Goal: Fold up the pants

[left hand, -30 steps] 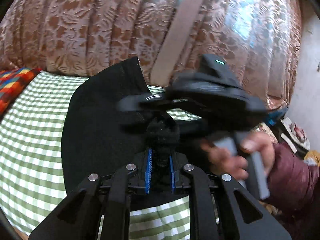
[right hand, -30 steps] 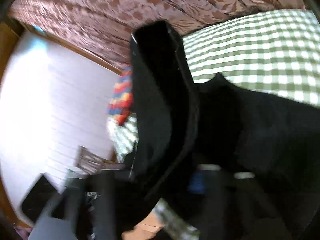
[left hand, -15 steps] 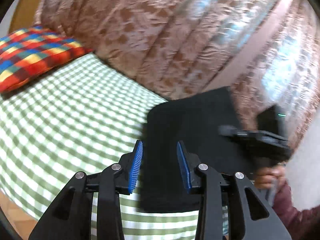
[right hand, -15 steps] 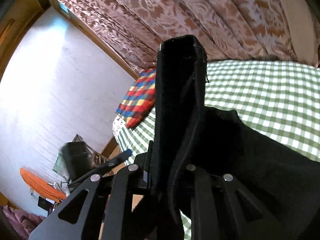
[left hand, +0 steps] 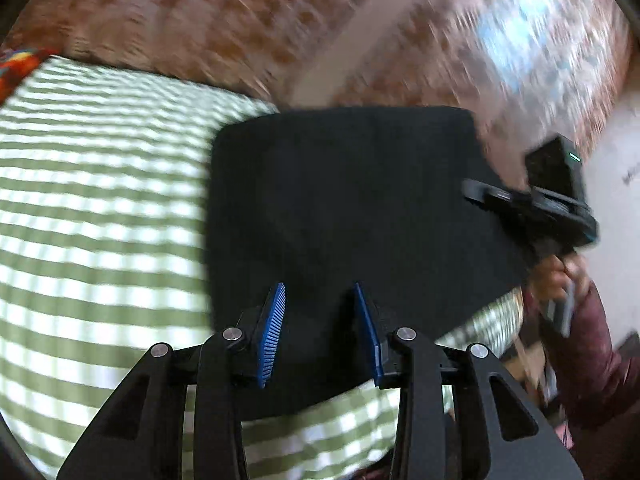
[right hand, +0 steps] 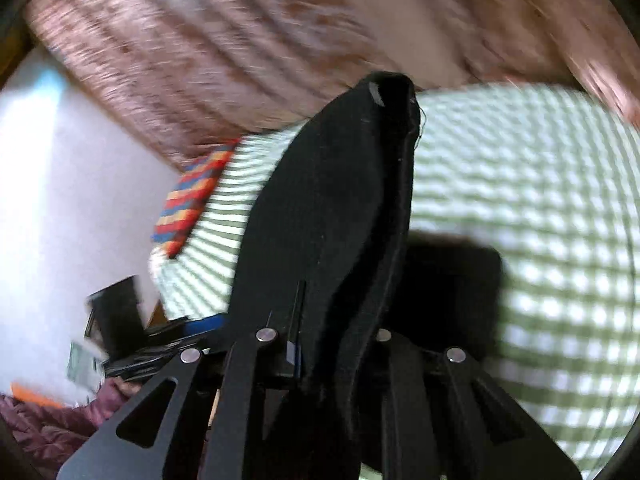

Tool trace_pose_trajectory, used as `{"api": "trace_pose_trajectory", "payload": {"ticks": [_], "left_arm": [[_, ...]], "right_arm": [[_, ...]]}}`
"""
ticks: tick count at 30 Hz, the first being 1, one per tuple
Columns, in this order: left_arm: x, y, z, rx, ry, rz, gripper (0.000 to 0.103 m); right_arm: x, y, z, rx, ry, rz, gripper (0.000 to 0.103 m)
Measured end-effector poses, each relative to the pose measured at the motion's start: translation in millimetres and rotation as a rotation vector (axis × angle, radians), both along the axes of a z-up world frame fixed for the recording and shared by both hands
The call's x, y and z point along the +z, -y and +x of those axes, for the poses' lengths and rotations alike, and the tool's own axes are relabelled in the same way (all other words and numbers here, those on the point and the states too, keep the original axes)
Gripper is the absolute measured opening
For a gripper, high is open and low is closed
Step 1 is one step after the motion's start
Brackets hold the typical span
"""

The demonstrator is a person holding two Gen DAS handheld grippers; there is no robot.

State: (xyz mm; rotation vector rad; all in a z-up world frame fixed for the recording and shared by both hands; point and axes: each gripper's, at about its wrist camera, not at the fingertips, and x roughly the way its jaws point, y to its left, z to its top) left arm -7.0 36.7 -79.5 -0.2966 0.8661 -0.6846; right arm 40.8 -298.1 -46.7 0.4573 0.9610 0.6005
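The black pants (left hand: 352, 192) lie as a flat, roughly square dark patch on the green-and-white checked bed cover (left hand: 100, 200). My left gripper (left hand: 319, 288) hovers over their near edge, open, its blue pads (left hand: 274, 332) apart with nothing between them. In the left wrist view my right gripper (left hand: 484, 196) sits at the pants' right edge, gripped by a hand (left hand: 556, 276). In the right wrist view my right gripper (right hand: 336, 320) is shut on a raised fold of the pants (right hand: 340, 200). The cloth hides its fingertips.
A patterned brown curtain (left hand: 200, 20) hangs behind the bed. A multicoloured checked pillow (right hand: 188, 204) lies at the bed's far end. A maroon sleeve (left hand: 592, 352) is at the bed's right side. Dark furniture and clutter (right hand: 116, 316) stand by the white wall.
My left gripper let go of the black cloth and opened, then swung back over the pants' near edge. My right gripper kept its hold and carried the fold sideways.
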Motion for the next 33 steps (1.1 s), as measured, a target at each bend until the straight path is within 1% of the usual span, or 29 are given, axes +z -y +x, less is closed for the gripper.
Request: {"api": "trace_pose_trajectory", "payload": {"ticks": [2, 3, 4, 5, 6, 9, 10, 12, 14, 16, 19, 20, 21, 23, 24, 26, 27, 28, 29, 30, 31, 33], "left_arm": [[-3.1, 14.5, -2.5, -0.035, 0.001, 0.028, 0.035], [-4.2, 20.3, -3.8, -0.048, -0.003, 0.027, 0.035], [-4.0, 24.3, -4.5, -0.058, -0.004, 0.024, 0.035], [-3.0, 26.0, -5.7, -0.062, -0.004, 0.027, 0.035], [-2.9, 28.8, -5.8, -0.063, -0.004, 0.042, 0.035], [-1.6, 31.3, -5.1, -0.064, -0.008, 0.060, 0.035], [-0.3, 30.9, -6.3, -0.063, -0.005, 0.063, 0.035], [2.8, 28.0, -7.3, -0.058, -0.001, 0.059, 0.035], [2.7, 23.0, -5.4, -0.055, -0.005, 0.031, 0.035], [5.8, 18.1, -6.3, -0.046, -0.003, 0.001, 0.035], [10.3, 15.1, -8.2, -0.039, 0.010, -0.010, 0.035], [11.5, 14.2, -8.1, -0.032, 0.016, -0.006, 0.035], [11.8, 13.0, -7.2, -0.027, 0.018, -0.009, 0.035], [11.3, 11.4, -4.2, -0.024, 0.013, -0.016, 0.035], [10.6, 11.7, -2.8, -0.020, 0.012, -0.014, 0.035], [9.3, 12.9, -2.2, -0.020, 0.009, -0.015, 0.035], [9.1, 13.8, -2.3, -0.021, 0.008, -0.014, 0.035], [9.0, 14.6, -2.9, -0.023, 0.009, -0.012, 0.035], [9.1, 15.6, -4.3, -0.027, 0.012, -0.005, 0.035], [9.3, 16.3, -5.3, -0.028, 0.015, 0.000, 0.035], [9.4, 16.9, -6.6, -0.031, 0.018, 0.005, 0.035], [10.1, 16.5, -8.8, -0.034, 0.020, 0.002, 0.035]], "right_arm": [[-27.7, 15.1, 0.6, -0.038, -0.055, -0.006, 0.013], [-54.2, 25.6, 0.1, -0.071, -0.095, 0.039, 0.014], [-62.0, 30.1, -0.4, -0.085, -0.099, 0.084, 0.015], [-66.7, 36.0, -2.5, -0.103, -0.101, 0.151, 0.016], [-67.1, 38.9, -4.9, -0.116, -0.098, 0.175, 0.018], [-55.5, 46.2, -21.1, -0.162, -0.067, 0.163, 0.025], [-49.5, 51.8, -27.9, -0.178, -0.057, 0.166, 0.029], [-38.6, 61.0, -45.3, -0.206, -0.033, 0.161, 0.030], [-24.5, 64.4, -62.2, -0.216, -0.012, 0.179, 0.030], [-17.1, 67.0, -80.4, -0.200, -0.003, 0.203, 0.030], [-13.5, 58.2, -108.3, -0.168, -0.026, 0.227, 0.031], [-16.1, 54.9, -115.4, -0.168, -0.041, 0.243, 0.035], [-19.7, 52.6, -119.6, -0.175, -0.055, 0.249, 0.042], [-31.2, 48.0, -120.6, -0.208, -0.093, 0.258, 0.046], [-37.0, 48.3, -118.2, -0.227, -0.111, 0.262, 0.046], [-50.6, 51.2, -111.0, -0.282, -0.148, 0.292, 0.045], [-56.0, 53.2, -108.0, -0.295, -0.157, 0.299, 0.042], [-58.5, 52.7, -105.3, -0.307, -0.164, 0.290, 0.038], [-59.8, 51.8, -103.0, -0.319, -0.163, 0.275, 0.028], [-59.1, 51.1, -101.6, -0.327, -0.157, 0.263, 0.012], [-57.6, 50.6, -101.4, -0.331, -0.151, 0.252, 0.008], [-45.5, 47.1, -105.5, -0.310, -0.112, 0.225, 0.007]]}}
